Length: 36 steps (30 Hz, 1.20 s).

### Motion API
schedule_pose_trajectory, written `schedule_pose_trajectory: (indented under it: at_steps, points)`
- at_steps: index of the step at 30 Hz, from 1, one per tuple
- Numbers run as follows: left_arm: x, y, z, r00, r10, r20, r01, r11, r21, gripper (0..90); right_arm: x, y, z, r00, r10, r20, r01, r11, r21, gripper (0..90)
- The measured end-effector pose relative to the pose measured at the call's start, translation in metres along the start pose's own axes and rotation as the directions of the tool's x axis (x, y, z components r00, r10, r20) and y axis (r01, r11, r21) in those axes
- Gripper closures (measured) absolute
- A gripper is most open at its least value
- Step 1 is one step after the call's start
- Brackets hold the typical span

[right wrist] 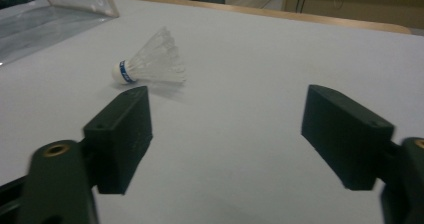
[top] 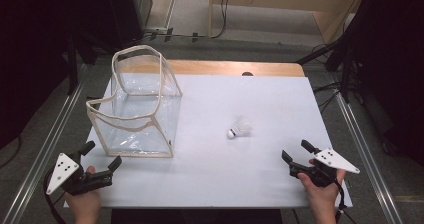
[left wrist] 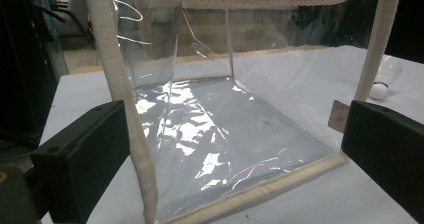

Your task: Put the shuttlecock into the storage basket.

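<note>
Feathery white shuttlecock (top: 240,127) lies right of the clear, fabric-trimmed pouch (top: 136,106); my left gripper (top: 98,160) and right gripper (top: 296,151) both gape apart.

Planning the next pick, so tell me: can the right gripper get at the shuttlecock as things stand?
Probably yes. The right gripper is open, and bare table lies between it and the shuttlecock, which lies on its side, apart from the clear bag.

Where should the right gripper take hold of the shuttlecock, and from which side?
Probably at the white cork, just by the blue band. The shuttlecock lies on its side with the cork toward the person, so the open right gripper could come straight forward, low over the table, sparing the thin feather skirt.
</note>
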<state>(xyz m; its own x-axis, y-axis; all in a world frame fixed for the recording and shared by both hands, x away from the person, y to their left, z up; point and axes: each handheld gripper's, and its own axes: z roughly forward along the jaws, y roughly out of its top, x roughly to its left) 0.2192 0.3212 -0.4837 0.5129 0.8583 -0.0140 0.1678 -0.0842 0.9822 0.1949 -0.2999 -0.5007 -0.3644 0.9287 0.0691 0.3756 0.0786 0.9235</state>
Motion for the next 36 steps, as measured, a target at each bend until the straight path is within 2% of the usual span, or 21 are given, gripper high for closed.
schedule_pose_trajectory:
  at_steps: [2,3,4,6,7,8,9,10,12,15,17,20,24,25,28,29,32,33,34,35,36]
  points:
    - [0.000,0.000,0.000,1.0000,0.000,0.000,0.000,1.0000,0.000,0.0,0.004,0.002,0.002,0.9999,-0.009,-0.013,0.009,1.000,0.007,26.3]
    - [-0.001,0.000,0.000,1.0000,0.002,-0.002,-0.002,1.0000,0.002,0.0,0.011,0.006,0.008,0.9991,-0.024,-0.035,0.025,0.999,0.021,38.6]
    - [-0.001,0.000,0.000,1.0000,0.002,-0.002,-0.002,1.0000,0.002,0.0,0.011,0.006,0.008,0.9991,-0.024,-0.035,0.025,0.999,0.021,38.6]
    - [-0.001,0.000,0.000,1.0000,0.007,-0.002,-0.007,1.0000,0.006,0.0,0.018,0.009,0.013,0.9965,-0.039,-0.073,0.042,0.999,0.028,49.6]
    - [-0.001,0.000,0.001,1.0000,0.008,-0.003,-0.008,1.0000,0.005,0.0,0.026,0.013,0.020,0.9945,-0.061,-0.085,0.065,0.997,0.050,63.7]
    - [-0.001,0.000,0.001,1.0000,0.008,-0.003,-0.008,1.0000,0.005,0.0,0.026,0.013,0.020,0.9945,-0.061,-0.085,0.065,0.997,0.050,63.7]
    - [-0.001,0.000,0.001,1.0000,0.009,-0.002,-0.009,0.9999,0.006,0.0,0.032,0.016,0.027,0.9933,-0.065,-0.095,0.072,0.995,0.069,72.8]
    - [-0.001,0.000,0.001,1.0000,0.009,-0.002,-0.009,0.9999,0.006,0.0,0.032,0.016,0.027,0.9933,-0.065,-0.095,0.072,0.995,0.069,72.8]
    - [-0.001,0.000,0.001,0.9999,0.010,-0.002,-0.010,0.9999,0.007,0.0,0.039,0.020,0.036,0.9914,-0.079,-0.105,0.088,0.993,0.083,82.9]
    - [-0.001,0.000,0.000,1.0000,0.009,-0.001,-0.009,0.9999,0.005,0.0,0.043,0.023,0.042,0.9902,-0.093,-0.103,0.104,0.989,0.102,87.8]
    - [-0.001,0.000,0.000,1.0000,0.009,-0.002,-0.009,0.9999,0.005,0.0,0.049,0.027,0.052,0.9880,-0.105,-0.113,0.120,0.984,0.133,88.0]
    - [-0.001,0.000,0.000,1.0000,0.008,-0.001,-0.008,1.0000,0.003,0.0,0.054,0.030,0.062,0.9863,-0.113,-0.120,0.131,0.980,0.151,88.0]
    - [-0.001,0.000,0.000,1.0000,0.007,0.000,-0.007,1.0000,0.004,0.0,0.058,0.033,0.072,0.9837,-0.107,-0.145,0.131,0.977,0.168,88.0]
    - [-0.001,0.000,0.000,1.0000,0.007,0.000,-0.007,1.0000,0.004,0.0,0.061,0.035,0.079,0.9831,-0.090,-0.159,0.120,0.975,0.188,88.1]
    - [-0.001,0.000,0.000,1.0000,0.006,0.001,-0.006,1.0000,0.002,0.0,0.063,0.035,0.087,0.9831,-0.087,-0.161,0.120,0.970,0.209,88.2]
    - [-0.001,0.000,0.000,1.0000,0.005,0.001,-0.005,1.0000,0.002,0.0,0.065,0.035,0.094,0.9840,-0.081,-0.159,0.117,0.965,0.235,88.1]
    - [-0.001,0.000,0.000,1.0000,0.004,0.002,-0.004,1.0000,0.000,0.0,0.065,0.035,0.100,0.9845,-0.075,-0.158,0.115,0.960,0.255,88.1]
    - [-0.001,0.000,0.000,1.0000,0.005,0.002,-0.005,1.0000,0.000,0.0,0.066,0.035,0.106,0.9854,-0.070,-0.155,0.111,0.955,0.276,88.1]
    - [-0.001,0.000,0.000,1.0000,0.005,0.002,-0.005,1.0000,0.000,0.0,0.066,0.035,0.106,0.9854,-0.070,-0.155,0.111,0.955,0.276,88.1]
    - [-0.001,0.000,0.000,1.0000,0.007,0.002,-0.007,1.0000,0.001,0.0,0.065,0.035,0.111,0.9863,-0.070,-0.149,0.113,0.948,0.297,88.2]
    - [-0.001,0.000,0.000,1.0000,0.007,0.002,-0.007,1.0000,0.001,0.0,0.065,0.035,0.111,0.9863,-0.070,-0.149,0.113,0.948,0.297,88.2]
